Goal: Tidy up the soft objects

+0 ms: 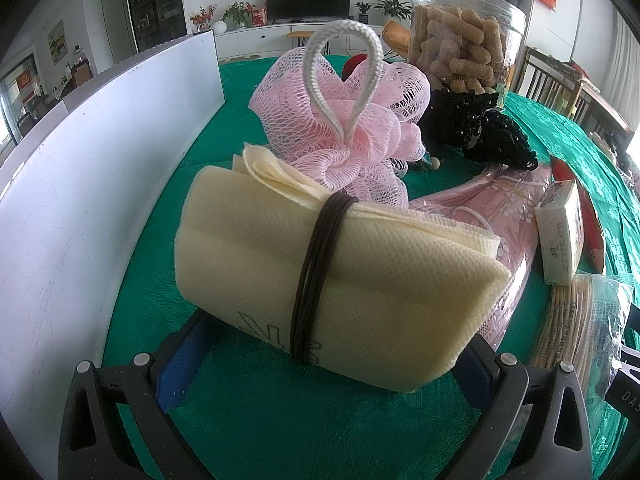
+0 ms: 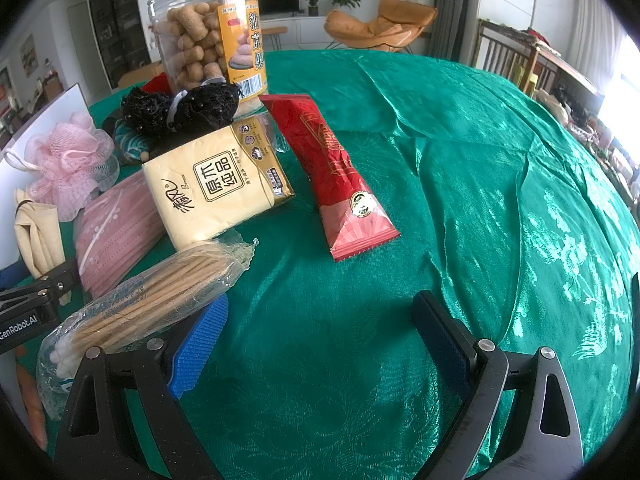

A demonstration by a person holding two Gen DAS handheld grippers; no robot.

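Note:
A folded cream cloth [image 1: 320, 272], bound with a brown hair band, lies on the green tablecloth [image 1: 248, 420]. My left gripper [image 1: 320, 364] is open, its blue pads on either side of the cloth's near end. Behind the cloth sit a pink mesh bath pouf [image 1: 344, 120] with a white loop, a black beaded hair net [image 1: 476, 128] and a pack of pink face masks [image 1: 500, 216]. My right gripper [image 2: 320, 344] is open and empty over bare tablecloth. The cloth [image 2: 36, 232], pouf [image 2: 68, 160], masks [image 2: 116, 232] and hair net [image 2: 180, 110] show at the right wrist view's left.
A white board [image 1: 80, 200] stands along the left. A clear jar of snacks [image 2: 208, 36], a tissue pack [image 2: 216, 184], a red wrapper packet [image 2: 340, 176] and a bag of cotton swabs [image 2: 148, 300] lie near the soft things. Green tablecloth [image 2: 480, 200] spreads to the right.

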